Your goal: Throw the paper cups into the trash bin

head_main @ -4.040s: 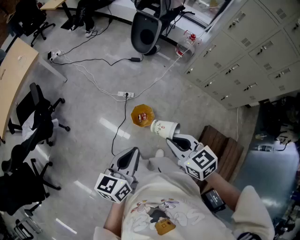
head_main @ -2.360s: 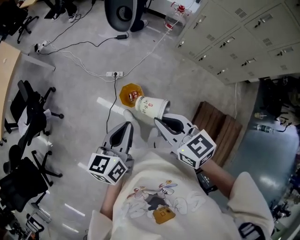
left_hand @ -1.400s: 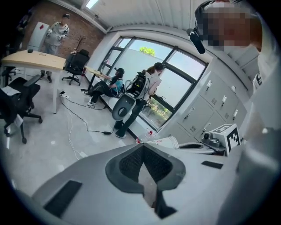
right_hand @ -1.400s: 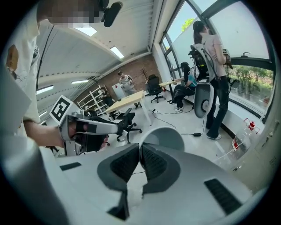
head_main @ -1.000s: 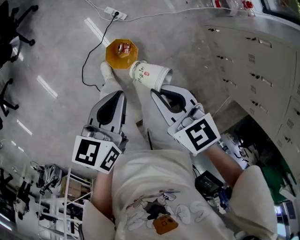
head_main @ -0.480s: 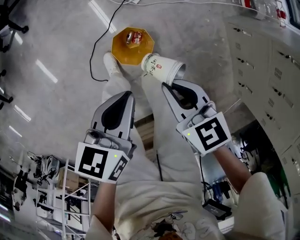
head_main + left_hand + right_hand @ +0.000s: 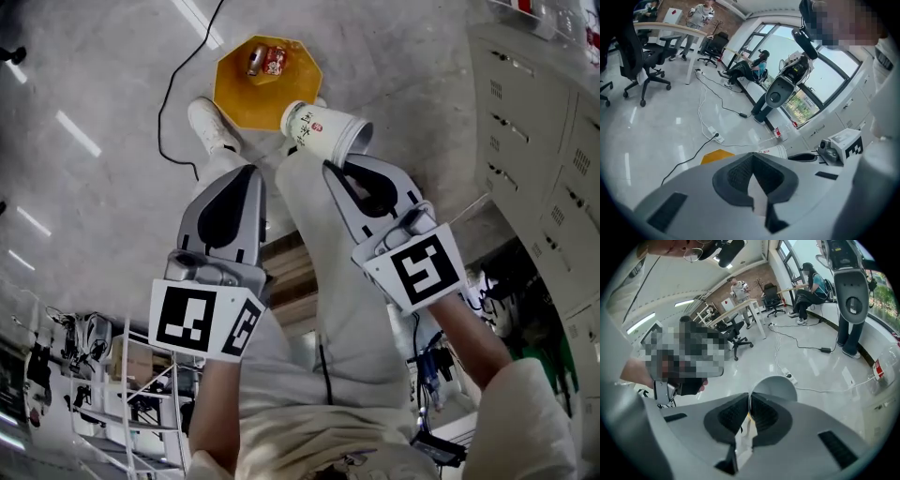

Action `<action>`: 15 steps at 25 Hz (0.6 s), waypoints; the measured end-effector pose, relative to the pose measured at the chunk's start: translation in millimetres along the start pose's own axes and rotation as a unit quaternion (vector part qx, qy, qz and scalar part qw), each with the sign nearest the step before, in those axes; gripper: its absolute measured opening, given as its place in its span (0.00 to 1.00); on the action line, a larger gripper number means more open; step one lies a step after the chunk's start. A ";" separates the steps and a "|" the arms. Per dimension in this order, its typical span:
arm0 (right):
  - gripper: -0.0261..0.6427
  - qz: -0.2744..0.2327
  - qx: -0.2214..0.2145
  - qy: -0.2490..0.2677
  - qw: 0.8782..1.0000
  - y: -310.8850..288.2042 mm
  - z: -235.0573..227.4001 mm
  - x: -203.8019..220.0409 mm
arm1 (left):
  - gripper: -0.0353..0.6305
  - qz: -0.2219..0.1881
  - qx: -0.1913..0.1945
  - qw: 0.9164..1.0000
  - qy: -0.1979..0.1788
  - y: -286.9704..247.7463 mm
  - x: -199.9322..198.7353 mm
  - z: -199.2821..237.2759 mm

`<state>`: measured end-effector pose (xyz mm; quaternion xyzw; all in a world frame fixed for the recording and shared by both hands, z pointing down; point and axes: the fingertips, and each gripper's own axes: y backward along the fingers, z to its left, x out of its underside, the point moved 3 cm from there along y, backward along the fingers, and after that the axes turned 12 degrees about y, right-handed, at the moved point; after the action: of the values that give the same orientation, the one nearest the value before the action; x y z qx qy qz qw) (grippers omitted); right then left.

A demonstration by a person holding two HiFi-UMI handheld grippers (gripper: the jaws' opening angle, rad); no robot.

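Note:
A white paper cup [image 7: 323, 131] with red print lies tilted, its base toward the orange octagonal trash bin [image 7: 246, 96] on the floor. My right gripper [image 7: 331, 168] is shut on the cup's rim. In the right gripper view the cup's open mouth [image 7: 776, 386] shows just past the right gripper [image 7: 749, 397], whose pads pinch the rim wall. The cup's base hangs over the bin's near right edge. A can [image 7: 263, 61] lies inside the bin. My left gripper [image 7: 247, 172] is shut and empty, left of the cup. In the left gripper view the left gripper [image 7: 752, 157] has the bin [image 7: 716, 156] and the cup [image 7: 775, 151] beyond it.
The person's white shoe [image 7: 208, 125] and trouser legs stand right beside the bin. A black cable [image 7: 172, 90] runs across the grey floor to its left. Grey lockers [image 7: 544, 122] line the right side. A power strip [image 7: 714, 136], cables and office chairs [image 7: 641, 56] lie farther off.
Both grippers and the view have closed in on the bin, which now looks larger and nearer. The cup, still held, has moved over the bin's near edge.

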<state>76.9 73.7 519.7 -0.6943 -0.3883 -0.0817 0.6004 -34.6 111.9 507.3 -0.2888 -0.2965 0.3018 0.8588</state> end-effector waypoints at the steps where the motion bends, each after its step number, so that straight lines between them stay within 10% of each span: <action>1: 0.08 0.002 0.000 0.002 1.000 -9.8 -2.0 4.7 | 0.06 0.002 -0.003 1.000 -0.002 -7.8 3.4 7.3; 15: 0.08 0.037 -0.005 0.007 0.999 -115.6 -31.2 62.4 | 0.06 0.022 -0.058 0.998 -0.016 -108.4 48.9 108.3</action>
<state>57.0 70.6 653.2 -0.7104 -0.3581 -0.0663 0.6023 -39.7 109.4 668.1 -0.3401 -0.3208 0.3072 0.8289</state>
